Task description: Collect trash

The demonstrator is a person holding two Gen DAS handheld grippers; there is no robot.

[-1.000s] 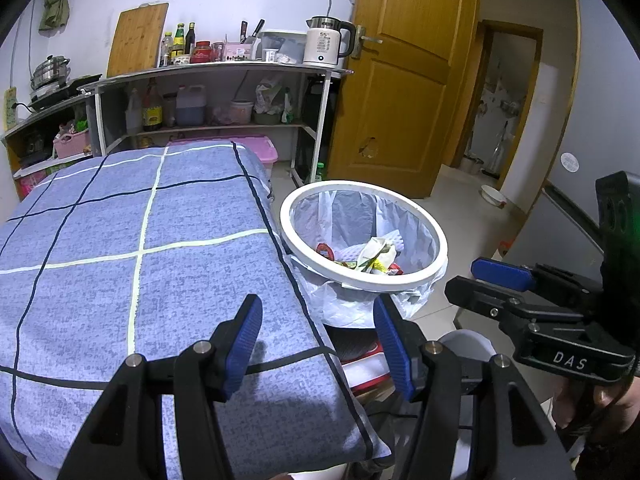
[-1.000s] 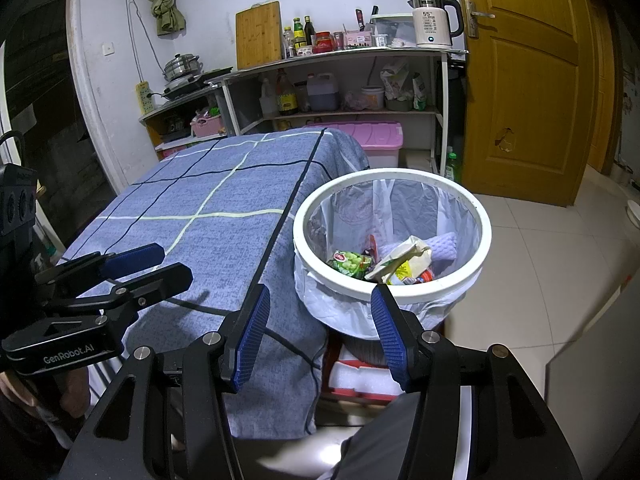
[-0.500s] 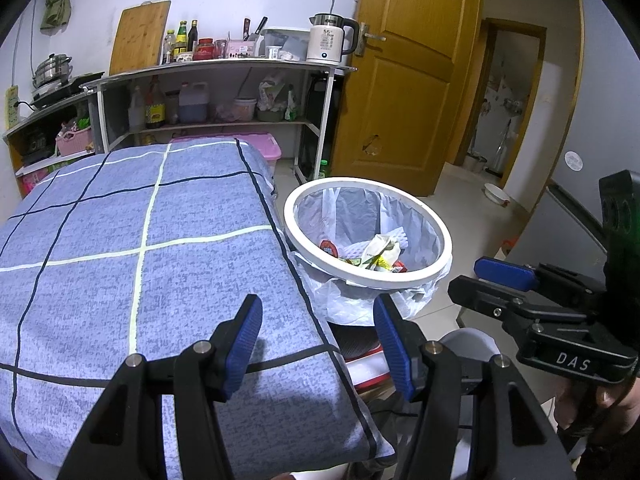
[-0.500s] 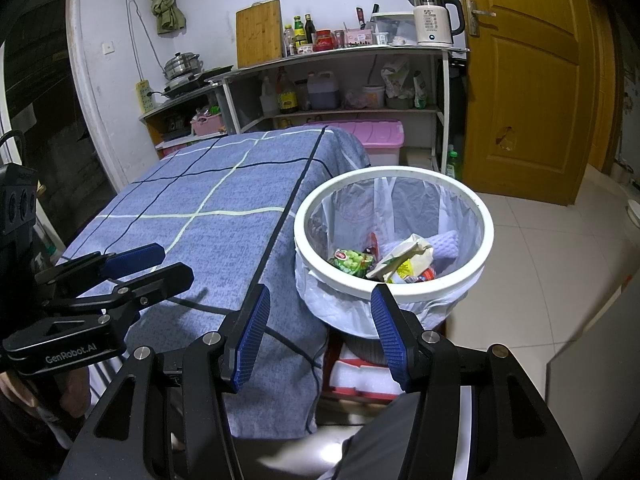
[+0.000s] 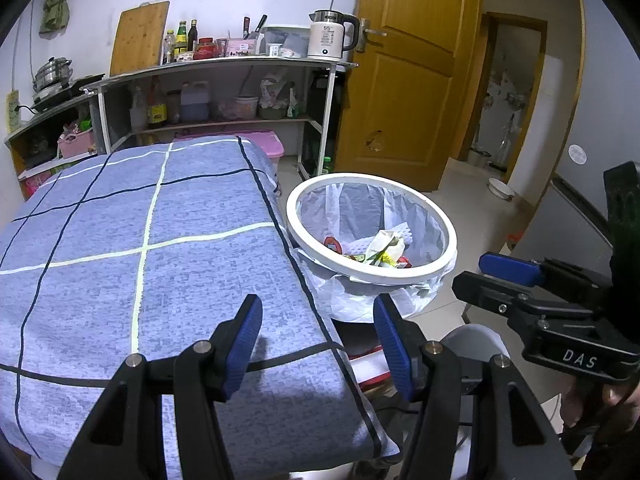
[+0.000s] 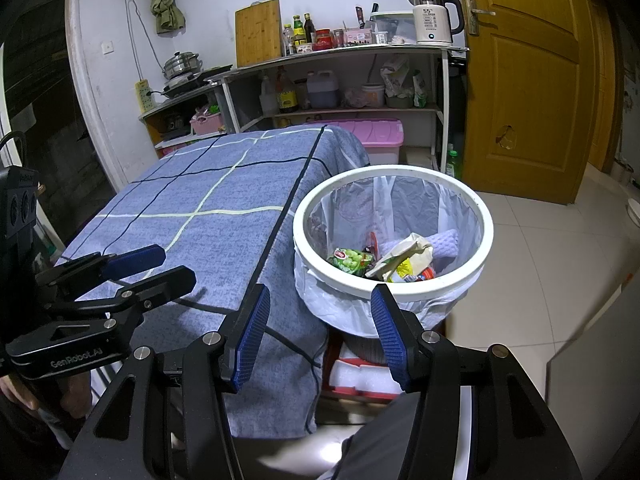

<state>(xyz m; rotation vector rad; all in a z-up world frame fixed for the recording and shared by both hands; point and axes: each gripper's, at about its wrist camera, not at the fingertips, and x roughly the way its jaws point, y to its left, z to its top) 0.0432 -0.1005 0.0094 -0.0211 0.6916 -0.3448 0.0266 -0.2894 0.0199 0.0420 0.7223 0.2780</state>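
A white-rimmed trash bin (image 5: pixel 400 280) (image 6: pixel 394 291) with a clear plastic liner stands just off the right edge of the table. Inside lie crumpled wrappers (image 5: pixel 384 246) (image 6: pixel 404 260), a green snack packet (image 6: pixel 350 258) and tissue. My left gripper (image 5: pixel 316 320) hovers open over the table's near right corner, with nothing between its blue pads. My right gripper (image 6: pixel 320 304) is open too and empty, low in front of the bin. Each wrist view shows the other gripper from the side: the right gripper (image 5: pixel 512 280) and the left gripper (image 6: pixel 152 268).
A blue checked cloth (image 5: pixel 160 240) (image 6: pixel 208 232) covers the table. Behind it are shelves (image 5: pixel 224 64) with bottles, a kettle (image 5: pixel 328 40) and a cutting board, plus a pink box (image 6: pixel 360 136). A wooden door (image 6: pixel 532 80) and tiled floor lie to the right.
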